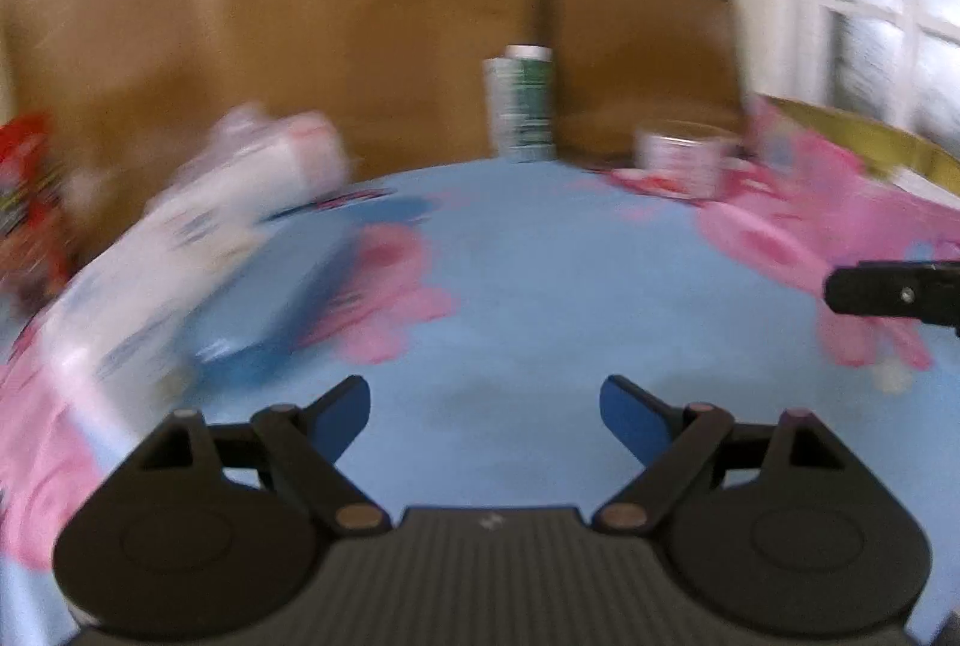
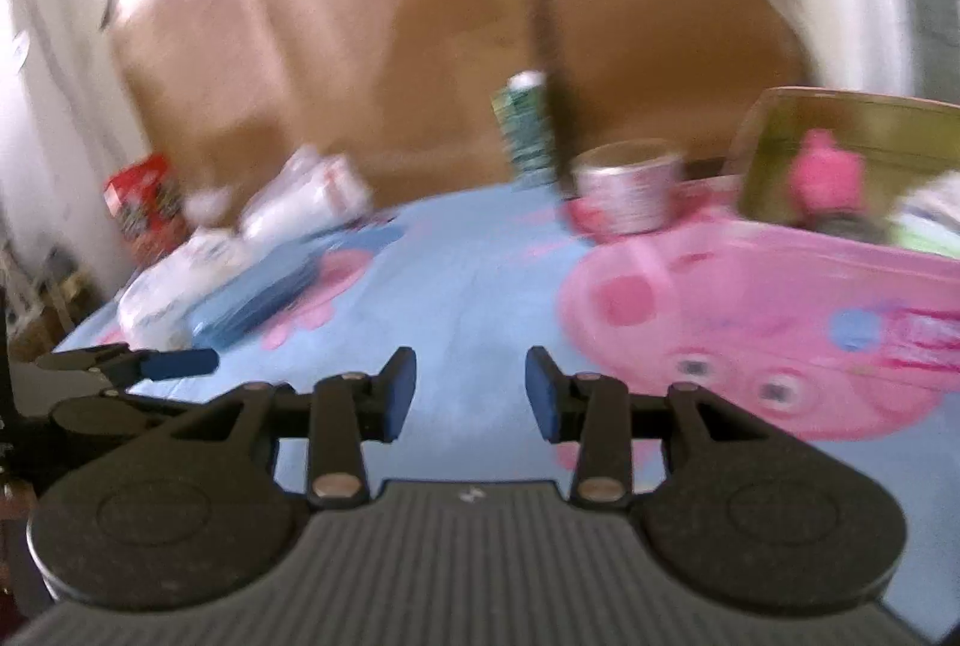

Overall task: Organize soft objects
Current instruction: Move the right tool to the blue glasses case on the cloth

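Everything is blurred. Soft white plastic-wrapped packs [image 1: 198, 238] [image 2: 288, 208] lie at the left of the blue, pig-patterned tablecloth [image 1: 540, 274] [image 2: 456, 286], next to a flat blue pack [image 1: 270, 310] [image 2: 264, 298]. My left gripper [image 1: 486, 406] hovers over bare cloth to their right, open, nothing between its blue pads. Its fingertip [image 2: 174, 364] shows at the left edge of the right wrist view. My right gripper [image 2: 470, 394] is open and empty over mid-table. One of its fingers [image 1: 888, 292] reaches in from the right in the left wrist view.
An olive box [image 2: 840, 129] at the right holds a pink soft item [image 2: 828, 178] and pale items. A patterned cup [image 2: 627, 190] [image 1: 684, 159], a green-white bottle [image 2: 525, 123] [image 1: 522, 105] and a brown cardboard box [image 2: 660, 63] stand at the back. A red pack [image 2: 144, 202] sits far left.
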### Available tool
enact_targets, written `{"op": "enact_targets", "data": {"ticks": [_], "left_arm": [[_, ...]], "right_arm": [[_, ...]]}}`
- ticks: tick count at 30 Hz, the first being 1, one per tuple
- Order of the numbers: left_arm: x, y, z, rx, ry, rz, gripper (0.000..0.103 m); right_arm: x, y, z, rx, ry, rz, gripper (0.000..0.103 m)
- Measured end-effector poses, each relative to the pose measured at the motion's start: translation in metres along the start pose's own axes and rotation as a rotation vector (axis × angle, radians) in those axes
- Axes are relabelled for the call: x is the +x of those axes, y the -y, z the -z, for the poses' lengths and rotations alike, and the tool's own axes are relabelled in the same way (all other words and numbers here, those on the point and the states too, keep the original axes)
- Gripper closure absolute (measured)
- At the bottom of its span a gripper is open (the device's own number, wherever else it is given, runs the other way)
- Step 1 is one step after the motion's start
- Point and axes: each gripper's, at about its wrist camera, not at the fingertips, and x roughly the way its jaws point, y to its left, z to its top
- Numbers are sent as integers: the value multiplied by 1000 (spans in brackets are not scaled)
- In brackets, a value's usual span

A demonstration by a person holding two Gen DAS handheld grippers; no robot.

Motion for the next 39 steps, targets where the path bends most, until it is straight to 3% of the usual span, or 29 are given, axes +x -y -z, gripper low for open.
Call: {"op": "enact_targets", "data": {"ticks": [6,9,11,14,21,29,35,39], "left_arm": [[-26,-83,23,-204,144,-239,11],[-41,-114,36,-367,205,-251,9],[-49,-127,42,-455,244,-236,7],[-50,-138,44,-527,269,-219,5],[-51,-143,48,-535,252,-166,4],[-44,-145,47,-538,241,-135,4],[-39,-138,45,-510,207,-170,4],[-28,-133,41,-475,140,-177,4]], "right_arm": [[68,-58,-9,-121,-51,-140,43],[106,-89,-9,-142,-84,-199,35],[127,-110,-7,-183,-97,-216,22],[154,-132,-4,-242,-118,-214,21],[189,-129,-9,-175,-183,-188,22],[153,-49,-34,-71,-88,-6,24],[174,-71,-45,-192,-103,-51,20],[207,-78,-46,-352,-102,10,17]]}}
